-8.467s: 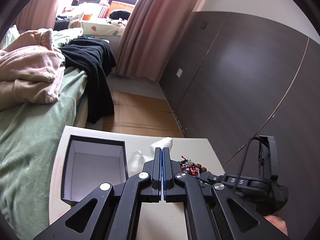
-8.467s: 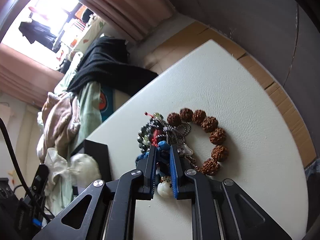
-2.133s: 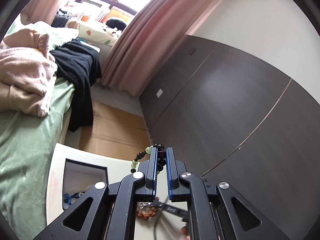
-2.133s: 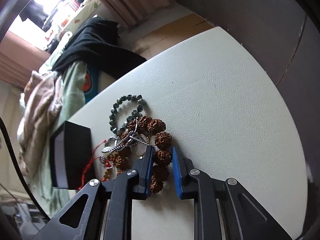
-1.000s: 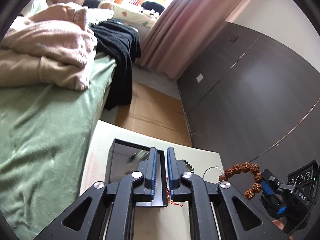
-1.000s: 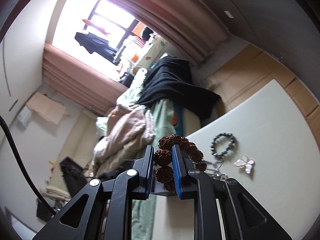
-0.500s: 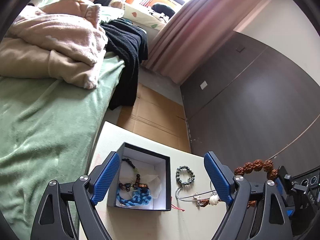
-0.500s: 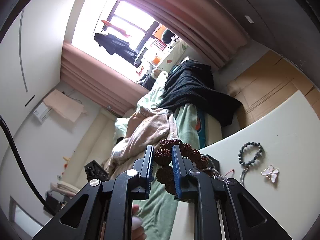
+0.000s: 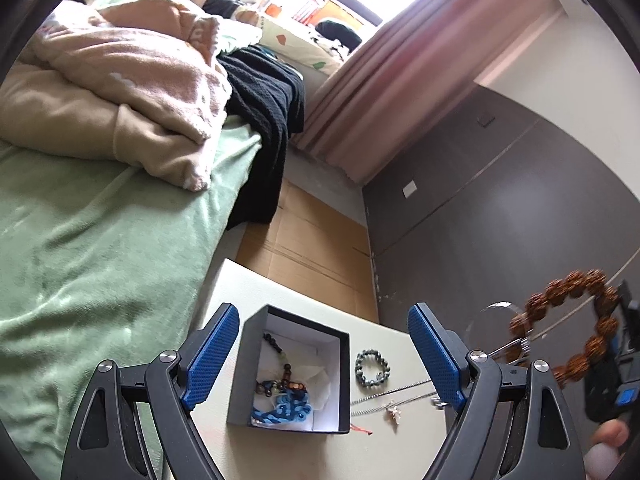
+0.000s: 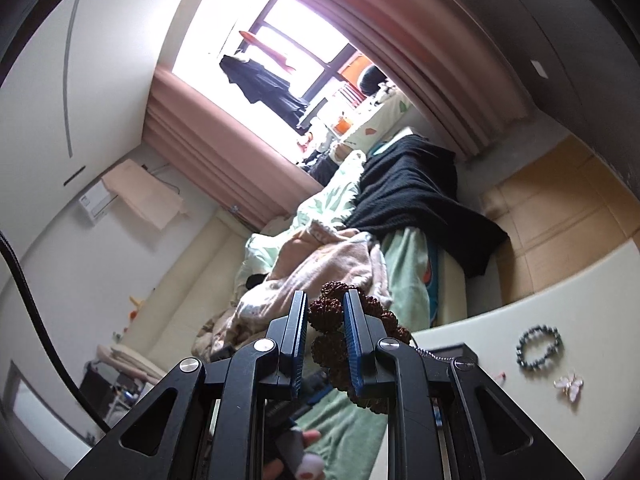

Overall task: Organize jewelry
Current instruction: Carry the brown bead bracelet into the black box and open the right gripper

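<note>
My left gripper [image 9: 322,356] hangs open over the black jewelry box [image 9: 240,380], nothing between its blue pads. Inside the white-lined box lie a blue knotted piece [image 9: 282,406] and a dark bead string [image 9: 276,344]. On the white table [image 9: 384,448] right of the box are a dark green bead bracelet [image 9: 372,368] and a thin silver chain [image 9: 392,394]. My right gripper [image 10: 326,312] is shut on a brown seed-bead bracelet [image 10: 326,350], raised above the table [image 10: 520,320]; this brown bracelet [image 9: 568,328] shows at the far right. A silver chain [image 10: 424,354] trails from it.
A bed with green cover [image 9: 80,260], beige blanket and black cloth runs along the table's left. A dark wardrobe [image 9: 500,208] stands close on the right. On the table lie the green bracelet [image 10: 538,346] and a pale butterfly charm [image 10: 568,386].
The left gripper went from shut to wide open over the box and drew back a little. The right gripper rose with the brown bracelet, and the table sank lower in its view.
</note>
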Available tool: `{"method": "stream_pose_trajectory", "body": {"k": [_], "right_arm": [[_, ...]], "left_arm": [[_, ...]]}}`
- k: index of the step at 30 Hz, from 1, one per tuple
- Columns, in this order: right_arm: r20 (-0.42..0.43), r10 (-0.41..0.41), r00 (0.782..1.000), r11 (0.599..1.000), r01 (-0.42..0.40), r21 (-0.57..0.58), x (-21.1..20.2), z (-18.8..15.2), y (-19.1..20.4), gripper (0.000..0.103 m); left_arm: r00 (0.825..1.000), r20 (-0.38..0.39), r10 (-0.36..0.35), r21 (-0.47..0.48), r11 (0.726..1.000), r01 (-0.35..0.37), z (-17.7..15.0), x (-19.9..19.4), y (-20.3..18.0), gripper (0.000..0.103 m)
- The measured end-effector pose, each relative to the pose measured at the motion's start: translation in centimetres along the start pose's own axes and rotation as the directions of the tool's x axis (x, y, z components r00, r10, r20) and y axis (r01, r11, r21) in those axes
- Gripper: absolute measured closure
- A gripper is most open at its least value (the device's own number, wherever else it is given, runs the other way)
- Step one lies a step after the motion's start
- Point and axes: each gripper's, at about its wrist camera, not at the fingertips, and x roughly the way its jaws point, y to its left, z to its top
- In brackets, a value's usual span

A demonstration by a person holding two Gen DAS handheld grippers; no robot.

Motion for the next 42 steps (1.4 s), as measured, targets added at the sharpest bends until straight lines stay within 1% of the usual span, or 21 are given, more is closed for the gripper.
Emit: {"method": "stream_pose_trajectory", "body": {"k": [4, 8, 10, 12, 14, 20, 23, 25, 27, 29, 30, 31, 32, 34, 36, 38, 42], "right_arm": [[0.008, 0.005, 1.0, 0.998, -0.004, -0.061, 0.3, 1.2, 2.8, 0.083], [0.016, 0.016, 1.0, 0.994, -0.014, -0.107, 0.5, 2.0, 5.4, 0.083], [0.015, 0.014, 1.0, 0.992, -0.012, -0.122, 0.9, 2.1, 6.0, 0.083], [0.008, 0.005, 1.0, 0.992, -0.004, -0.124, 1.5, 1.7, 5.8, 0.083], [-0.013, -0.014, 1.0, 0.993, 0.012, -0.113, 2.6, 0.9, 4.9, 0.083], [-0.098, -0.083, 0.992, 0.995, 0.077, -0.06, 6.2, -2.6, 0.2, 0.083], [-0.115, -0.082, 0.99, 0.996, 0.076, -0.055, 7.5, -4.6, -2.1, 0.083], [-0.191, -0.123, 0.974, 0.992, 0.124, -0.006, 9.2, -5.2, -4.0, 0.083], [-0.218, -0.134, 0.967, 0.991, 0.134, -0.014, 9.9, -5.7, -5.1, 0.083], [-0.253, -0.143, 0.957, 0.988, 0.154, 0.022, 10.4, -6.1, -6.2, 0.081], [-0.282, -0.13, 0.95, 0.987, 0.15, 0.051, 10.5, -6.2, -6.7, 0.079], [-0.297, -0.114, 0.948, 0.988, 0.14, 0.069, 10.5, -6.3, -6.9, 0.071], [-0.297, -0.102, 0.949, 0.988, 0.131, 0.081, 10.1, -6.3, -7.1, 0.057], [-0.252, -0.14, 0.958, 0.985, 0.162, 0.067, 8.7, -6.0, -7.1, 0.04], [-0.223, -0.172, 0.96, 0.98, 0.19, 0.063, 7.2, -5.6, -7.3, 0.039], [-0.222, -0.181, 0.958, 0.975, 0.204, 0.087, 6.0, -5.4, -8.0, 0.039], [-0.212, -0.258, 0.942, 0.955, 0.282, 0.09, 3.2, -5.5, -9.4, 0.039]], "left_arm": [[1.0, 0.009, -0.005, -0.042, 0.999, 0.005, 0.5, -0.4, 1.2, 0.016], [1.0, 0.015, -0.006, -0.057, 0.998, 0.007, 0.8, -0.7, 1.8, 0.016], [1.0, 0.02, -0.006, -0.06, 0.998, 0.007, 0.9, -0.9, 2.0, 0.016], [1.0, 0.023, -0.006, -0.063, 0.998, 0.007, 1.0, -1.1, 2.2, 0.016], [1.0, 0.025, -0.006, -0.068, 0.998, 0.007, 1.1, -1.2, 2.4, 0.016], [1.0, 0.028, 0.013, -0.063, 0.998, -0.011, 1.1, -1.2, 2.4, 0.016], [0.999, 0.026, 0.031, -0.038, 0.999, -0.03, 1.0, -1.1, 2.1, 0.016], [0.998, 0.041, 0.047, -0.028, 0.999, -0.046, 1.0, -1.2, 2.0, 0.016], [0.997, 0.047, 0.054, -0.037, 0.998, -0.052, 1.1, -1.2, 2.2, 0.016], [0.998, 0.037, 0.05, -0.053, 0.997, -0.048, 1.1, -0.9, 2.4, 0.016], [0.998, 0.033, 0.051, -0.052, 0.997, -0.049, 1.1, -0.8, 2.4, 0.016], [0.998, 0.029, 0.053, -0.047, 0.998, -0.052, 1.0, -0.7, 2.3, 0.016], [0.998, 0.027, 0.056, -0.039, 0.998, -0.055, 0.9, -0.7, 2.2, 0.016], [0.998, 0.03, 0.056, -0.025, 0.998, -0.055, 0.8, -0.8, 1.7, 0.016], [0.998, 0.032, 0.057, -0.01, 0.998, -0.057, 0.6, -0.8, 1.2, 0.016], [0.998, 0.028, 0.059, 0.002, 0.998, -0.059, 0.4, -0.6, 0.8, 0.016], [0.999, 0.004, 0.054, 0.039, 0.998, -0.054, -0.3, 0.2, -0.7, 0.016]]}}
